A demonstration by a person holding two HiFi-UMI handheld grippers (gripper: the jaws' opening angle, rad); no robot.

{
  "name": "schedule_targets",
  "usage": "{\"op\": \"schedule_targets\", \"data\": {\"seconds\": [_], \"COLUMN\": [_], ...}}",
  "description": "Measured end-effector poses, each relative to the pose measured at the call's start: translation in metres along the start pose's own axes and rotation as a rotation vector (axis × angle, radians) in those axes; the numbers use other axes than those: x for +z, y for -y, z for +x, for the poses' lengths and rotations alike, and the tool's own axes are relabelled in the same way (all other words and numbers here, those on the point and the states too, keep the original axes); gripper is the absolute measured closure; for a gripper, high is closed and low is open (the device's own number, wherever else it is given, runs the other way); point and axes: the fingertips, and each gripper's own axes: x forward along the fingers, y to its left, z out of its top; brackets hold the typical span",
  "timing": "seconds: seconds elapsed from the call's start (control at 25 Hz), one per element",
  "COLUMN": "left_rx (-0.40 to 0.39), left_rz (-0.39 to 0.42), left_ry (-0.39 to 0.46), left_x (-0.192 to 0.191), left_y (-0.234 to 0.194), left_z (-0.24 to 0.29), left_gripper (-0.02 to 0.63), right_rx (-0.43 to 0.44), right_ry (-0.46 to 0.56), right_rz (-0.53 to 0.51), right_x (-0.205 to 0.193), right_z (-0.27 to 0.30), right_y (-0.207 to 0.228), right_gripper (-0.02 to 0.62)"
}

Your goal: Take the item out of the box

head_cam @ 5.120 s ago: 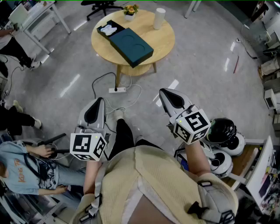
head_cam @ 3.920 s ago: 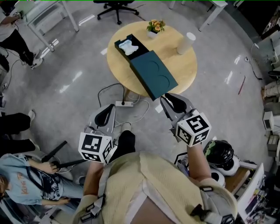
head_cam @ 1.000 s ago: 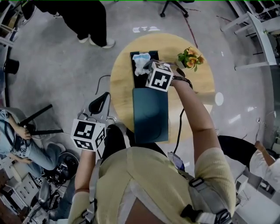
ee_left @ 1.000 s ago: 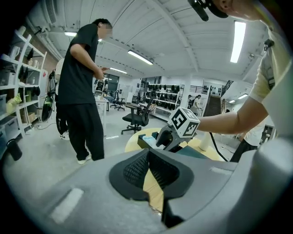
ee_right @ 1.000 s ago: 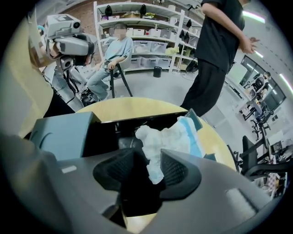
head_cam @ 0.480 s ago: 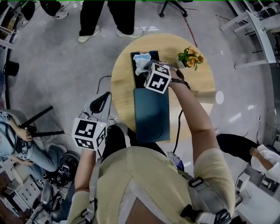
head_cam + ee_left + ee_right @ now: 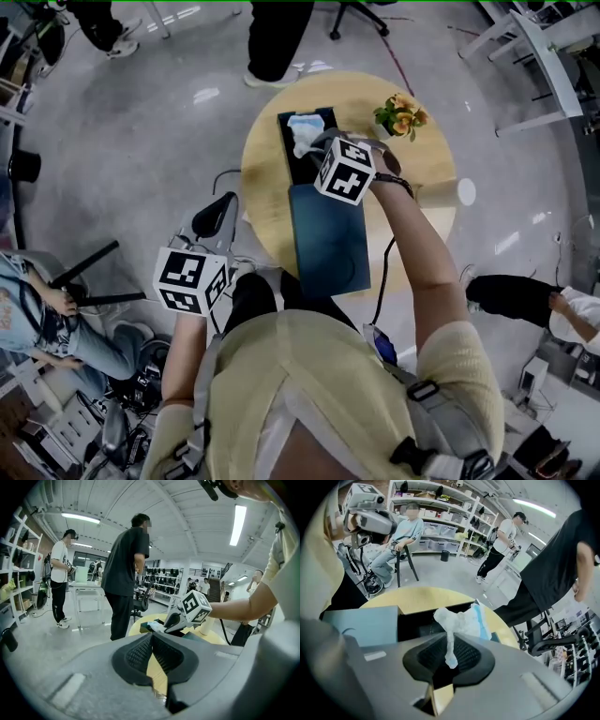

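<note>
Records left gripper [image 7: 214, 217] at lower left of head view, jaws together, nothing between. At upper centre, notes right gripper [image 7: 314, 145], jaws just closed further, pinching a twisted end of the white-and-blue item [image 7: 302, 129]; places its bulk over the open dark box [image 7: 285, 150] on the round table [image 7: 258, 183].
</note>
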Motion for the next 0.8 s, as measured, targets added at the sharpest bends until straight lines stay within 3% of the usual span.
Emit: {"op": "schedule_targets", "data": {"seconds": [0.8], "left_rx": [-0.123], "left_rz": [0.062], "left_ry": [0.054], "left_x": [0.033], "left_y": [0.012], "left_z": [0.008], "left_gripper": [0.606], "right_rx": [-0.229], "right_ry": [0.144], "right_rz": [0.163], "right_x": [0.013], "right_z": [-0.117], "right_y": [-0.032], "right_gripper": [0.549]}}
